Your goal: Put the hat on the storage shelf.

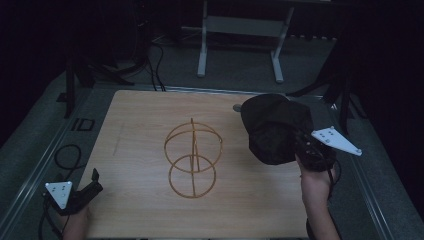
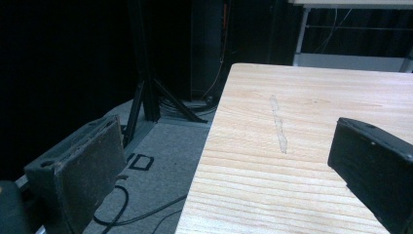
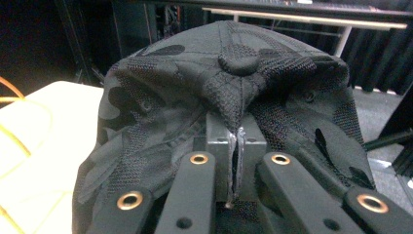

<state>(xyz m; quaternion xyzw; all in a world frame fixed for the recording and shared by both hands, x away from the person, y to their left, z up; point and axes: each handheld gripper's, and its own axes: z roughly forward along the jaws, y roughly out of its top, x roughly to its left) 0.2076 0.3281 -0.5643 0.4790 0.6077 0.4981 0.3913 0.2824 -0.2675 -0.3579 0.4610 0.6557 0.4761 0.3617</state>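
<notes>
The right gripper (image 1: 303, 141) pinches a fold of the black cap (image 1: 272, 127) and holds it above the wooden table (image 1: 140, 115), right of the wire stand (image 1: 193, 159). The left gripper (image 1: 92, 184) rests wide apart and empty at the table's near left corner

1. The left black two-jaw gripper (image 1: 93, 181) sits low at the near left corner, its jaws spread wide apart with nothing between them, pointing forward and rightward.
2. The left hand (image 1: 75, 220) grips it from below.
3. The right black two-jaw gripper (image 3: 237, 146) is raised at the right side, its jaws pinched together on fabric.
4. The right forearm (image 1: 316, 200) reaches up from the bottom edge.
</notes>
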